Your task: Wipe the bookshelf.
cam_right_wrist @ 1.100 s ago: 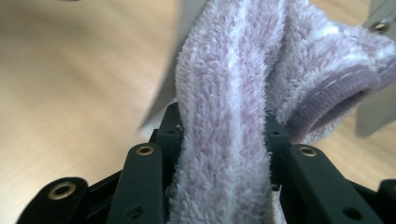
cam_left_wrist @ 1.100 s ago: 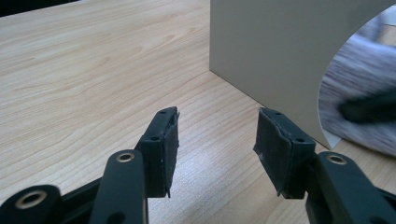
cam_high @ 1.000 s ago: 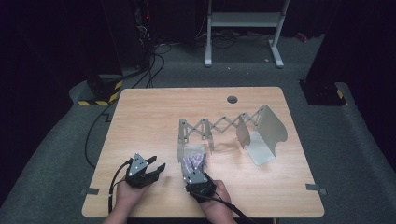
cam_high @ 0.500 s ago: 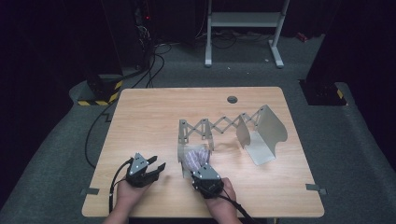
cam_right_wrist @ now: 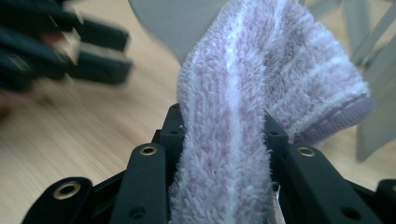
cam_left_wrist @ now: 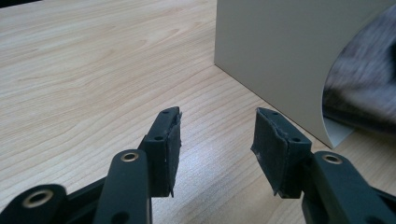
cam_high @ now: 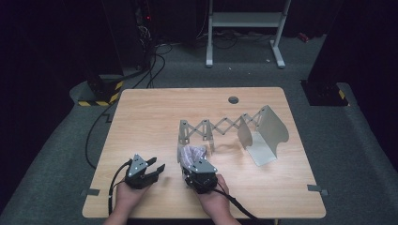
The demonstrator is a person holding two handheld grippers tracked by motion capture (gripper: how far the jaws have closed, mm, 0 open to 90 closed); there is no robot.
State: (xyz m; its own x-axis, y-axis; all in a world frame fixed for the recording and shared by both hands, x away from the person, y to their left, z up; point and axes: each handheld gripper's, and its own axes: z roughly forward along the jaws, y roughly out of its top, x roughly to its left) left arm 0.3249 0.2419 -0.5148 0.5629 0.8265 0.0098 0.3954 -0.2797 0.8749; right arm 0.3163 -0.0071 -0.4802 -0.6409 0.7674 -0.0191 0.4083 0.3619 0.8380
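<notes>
Two claws work here, one in each hand. Our right claw [cam_high: 191, 161] grips a towel [cam_right_wrist: 243, 121]: its jaws press on the thick lilac cloth from both sides, and the free end folds over just beyond the tips. We judge that the grip sits low on the cloth so that the loose part can hang free and go over a bar.

Just ahead of this claw stands the rack [cam_high: 220, 129], a grey folding lattice with a curved plate at each end. Its near plate is right beyond the towel, so we think the towel is held up in order to be laid on the rack.

Our left claw [cam_high: 157, 166] is open and empty. In the left gripper view the pads [cam_left_wrist: 170, 149] stand apart with only bare desk [cam_left_wrist: 84, 70] between them, and the near plate is just ahead on their right. This claw hovers low over the desk beside the right one, perhaps ready to catch the free end of the towel or to steady the rack, because a light rack can slide when cloth is pulled over it.
</notes>
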